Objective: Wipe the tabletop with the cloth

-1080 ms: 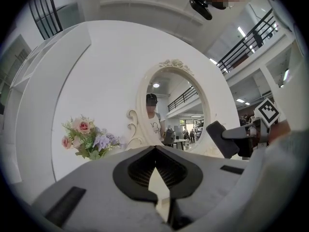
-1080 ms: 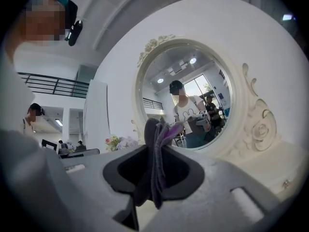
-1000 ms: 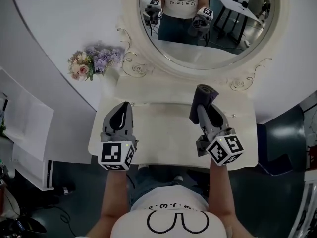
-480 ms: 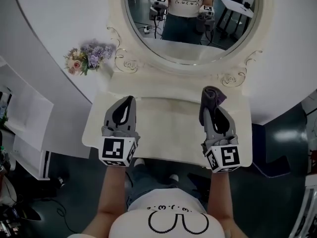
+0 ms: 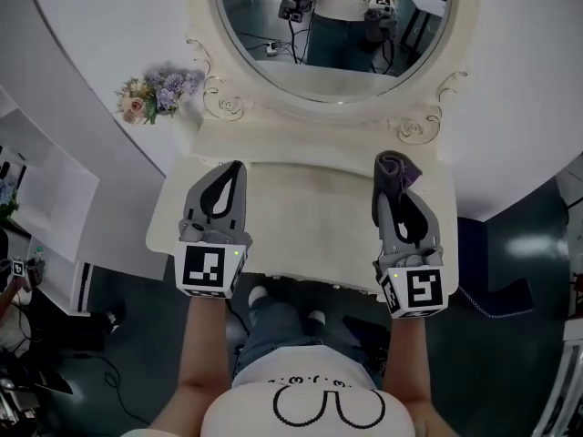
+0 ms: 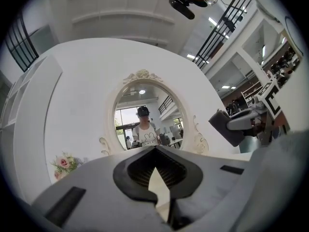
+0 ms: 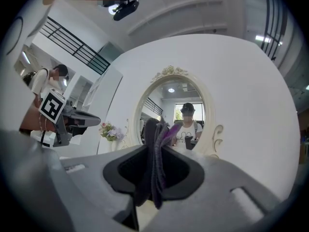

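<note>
A dark grey and purple cloth sticks up folded from my right gripper, which is shut on it above the right side of the cream tabletop. In the right gripper view the cloth hangs between the jaws. My left gripper hovers over the left side of the tabletop, shut with nothing in it; its jaws meet at the tip. The left gripper view shows the cloth off to the right.
An oval mirror in an ornate cream frame stands behind the tabletop against a white curved wall. A small bouquet sits at the back left. White shelving lies to the left, with dark floor around.
The right gripper has straightened and moved a little to the right over the table with the cloth. The left gripper has stayed over the left side. The head view has shifted.
</note>
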